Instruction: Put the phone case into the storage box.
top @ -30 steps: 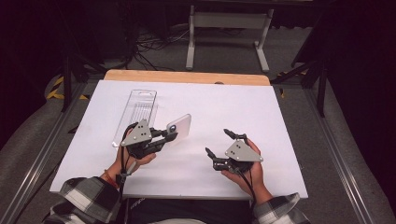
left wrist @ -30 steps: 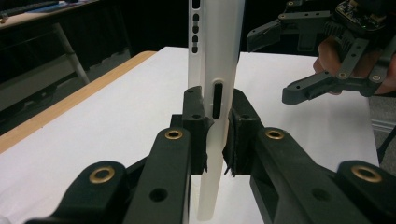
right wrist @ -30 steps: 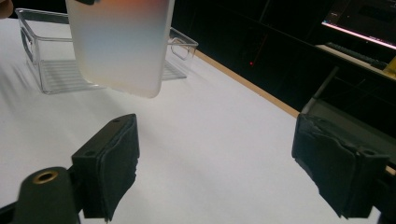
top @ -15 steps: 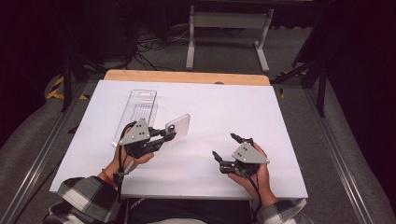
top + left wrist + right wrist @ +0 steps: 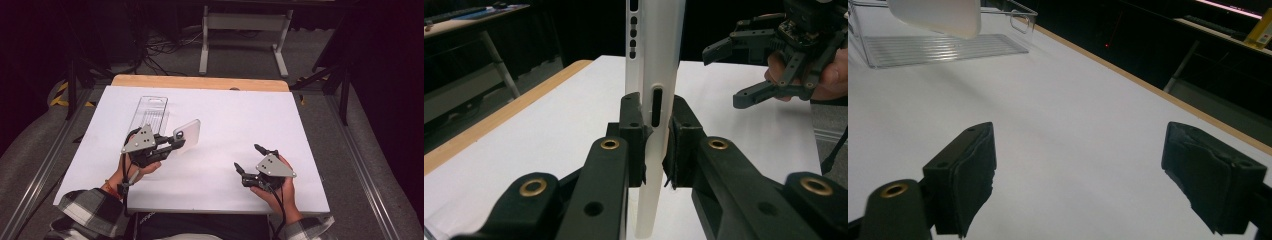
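Translucent white phone case (image 5: 188, 136), held clear above the white table (image 5: 225, 115), left of the table's middle, just right of the near end of the clear plastic tray (image 5: 151, 114). Seen edge-on in the left gripper view (image 5: 655, 60), standing upright between the two black jaws, with oblong cutouts along its narrow side. Pinched low on that edge by both pads, one on each face. Seen again in the right gripper view (image 5: 938, 17), as a pale rounded corner at the top left, in front of the tray (image 5: 943, 47).

Left gripper (image 5: 176, 142) clamped on the case, jaws pointing right and slightly away from the person, grey three-cornered plate on top. Carried by the left hand (image 5: 132, 167), a plaid sleeve (image 5: 90, 212) behind it at the bottom edge.

Tray lying flat on the table at far left, ribbed floor, low clear walls, a slot handle at its far end.

Right gripper (image 5: 250, 160) low over the table near its front right, well apart from the case, jaws spread wide with nothing between them. Same wide gap in the right gripper view, bare white table under the two pads. Also visible at upper right in the left gripper view (image 5: 736, 75), jaws parted, held in the right hand (image 5: 829, 75).

Wooden strip (image 5: 200, 83) along the table's far edge; dark floor, cables and a grey stand (image 5: 242, 22) beyond.
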Demonstrator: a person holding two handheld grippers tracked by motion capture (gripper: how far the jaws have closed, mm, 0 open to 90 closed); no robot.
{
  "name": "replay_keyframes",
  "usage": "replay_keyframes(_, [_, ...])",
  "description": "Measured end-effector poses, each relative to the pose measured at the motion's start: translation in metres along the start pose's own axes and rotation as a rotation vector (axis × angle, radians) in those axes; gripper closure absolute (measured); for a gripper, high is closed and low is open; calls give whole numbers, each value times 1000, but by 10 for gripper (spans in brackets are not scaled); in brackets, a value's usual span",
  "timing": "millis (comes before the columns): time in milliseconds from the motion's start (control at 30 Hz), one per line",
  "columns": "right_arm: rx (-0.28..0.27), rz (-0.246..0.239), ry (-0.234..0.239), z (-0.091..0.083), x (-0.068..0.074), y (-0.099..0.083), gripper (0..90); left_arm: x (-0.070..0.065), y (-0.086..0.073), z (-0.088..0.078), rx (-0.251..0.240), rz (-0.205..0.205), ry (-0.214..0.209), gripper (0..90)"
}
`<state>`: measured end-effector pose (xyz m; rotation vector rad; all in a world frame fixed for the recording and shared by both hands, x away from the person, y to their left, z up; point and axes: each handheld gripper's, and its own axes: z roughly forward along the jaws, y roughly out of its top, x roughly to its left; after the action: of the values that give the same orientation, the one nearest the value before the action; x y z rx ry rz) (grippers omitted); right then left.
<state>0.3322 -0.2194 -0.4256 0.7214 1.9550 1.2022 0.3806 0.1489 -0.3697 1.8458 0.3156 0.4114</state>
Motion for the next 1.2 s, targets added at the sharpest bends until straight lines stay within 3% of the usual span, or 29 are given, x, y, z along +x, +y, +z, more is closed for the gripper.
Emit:
replay_keyframes(467, [3,2,4,2,0,0,149,18,9,-13,32,38,9,810])
replay_keyframes(800, [24,-4,-5,6,2,-1,151,37,13,-28,20,34,42,810])
replay_keyframes(1033, [22,-7,-5,6,2,0,153,44,11,-34,19,16,60,810])
replay_keyframes(1100, [26,-3,-2,6,2,0,154,46,11,-36,7,26,84,810])
replay_keyframes(1200, [29,-8,-2,7,3,0,155,46,11,-38,-6,31,87,810])
